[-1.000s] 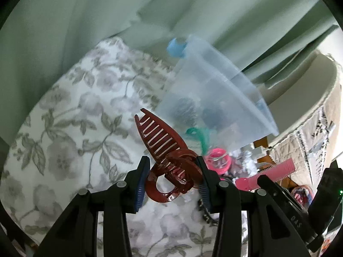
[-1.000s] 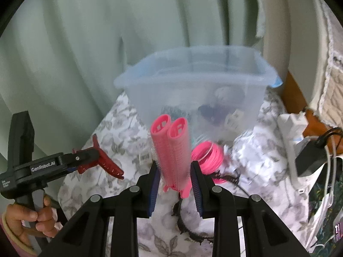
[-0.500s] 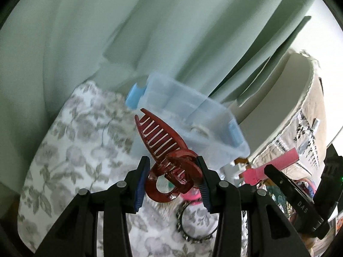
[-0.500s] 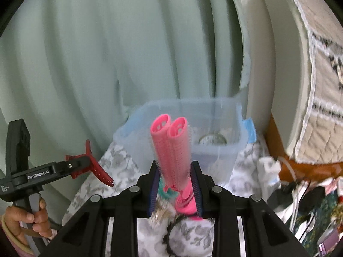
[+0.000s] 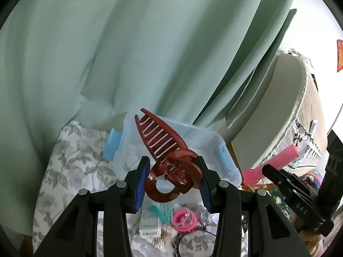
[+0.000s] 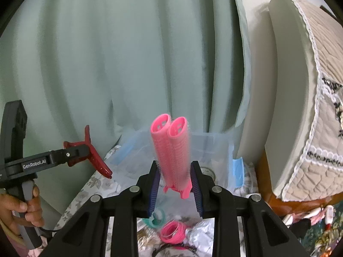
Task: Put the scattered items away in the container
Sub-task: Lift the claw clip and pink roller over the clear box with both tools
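Note:
My left gripper (image 5: 171, 182) is shut on a dark red claw hair clip (image 5: 165, 150), whose toothed end sticks up over the clear plastic container (image 5: 210, 141) with blue latches. A pair of pink hair rollers (image 6: 171, 150) stands upright in my right gripper (image 6: 174, 184), which is shut on them just in front of the container (image 6: 214, 150). The right wrist view shows the left gripper (image 6: 85, 152) and its red clip (image 6: 96, 162) at the left, held by a hand (image 6: 17, 205). In the left wrist view the pink rollers (image 5: 276, 160) appear at the right.
Pink hair ties (image 5: 184, 218), teal clips (image 5: 160, 209), a white tag (image 5: 150, 227) and a black headband lie on the floral cloth (image 5: 70, 165) below the grippers. A green curtain (image 6: 128, 64) hangs behind the container. A quilted cushion (image 6: 310, 107) stands at the right.
Both grippers have risen with their loads, so the container and cloth sit lower in each view. The left gripper has rolled. The grips are unchanged.

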Demonstrator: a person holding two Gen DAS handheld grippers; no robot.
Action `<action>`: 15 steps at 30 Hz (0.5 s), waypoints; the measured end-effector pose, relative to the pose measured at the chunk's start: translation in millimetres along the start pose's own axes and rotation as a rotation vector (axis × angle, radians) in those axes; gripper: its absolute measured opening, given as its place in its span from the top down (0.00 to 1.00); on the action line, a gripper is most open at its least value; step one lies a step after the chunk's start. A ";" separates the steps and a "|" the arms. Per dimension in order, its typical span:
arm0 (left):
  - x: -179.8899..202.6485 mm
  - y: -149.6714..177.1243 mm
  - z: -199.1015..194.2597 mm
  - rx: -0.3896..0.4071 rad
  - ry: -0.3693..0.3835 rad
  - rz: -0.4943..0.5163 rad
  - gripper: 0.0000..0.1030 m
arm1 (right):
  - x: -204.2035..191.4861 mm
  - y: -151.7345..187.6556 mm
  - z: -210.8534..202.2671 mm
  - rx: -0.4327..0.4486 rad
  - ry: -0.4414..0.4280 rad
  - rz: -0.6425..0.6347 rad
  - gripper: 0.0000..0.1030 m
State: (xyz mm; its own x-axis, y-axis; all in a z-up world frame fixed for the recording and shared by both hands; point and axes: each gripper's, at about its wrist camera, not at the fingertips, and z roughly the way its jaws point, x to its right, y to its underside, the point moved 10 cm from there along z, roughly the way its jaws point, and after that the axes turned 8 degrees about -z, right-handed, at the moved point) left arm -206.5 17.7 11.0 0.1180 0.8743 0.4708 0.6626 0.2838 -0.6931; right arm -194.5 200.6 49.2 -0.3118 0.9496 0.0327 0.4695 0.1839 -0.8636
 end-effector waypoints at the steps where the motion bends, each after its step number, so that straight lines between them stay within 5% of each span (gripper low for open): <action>1: 1.2 -2.1 1.9 0.003 0.000 0.005 0.57 | 1.8 -1.7 1.4 0.001 0.003 -0.002 0.70; 15: -2.4 -12.0 47.5 -0.021 -0.015 0.018 0.57 | 27.1 4.9 54.5 -0.050 0.010 0.034 0.70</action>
State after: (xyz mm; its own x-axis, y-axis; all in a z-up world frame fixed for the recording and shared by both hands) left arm -249.8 30.9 -7.7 0.1185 0.8850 0.4502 0.6758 0.2603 -0.6896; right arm -245.7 213.3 18.4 -0.2870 0.9579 0.0093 0.5207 0.1641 -0.8378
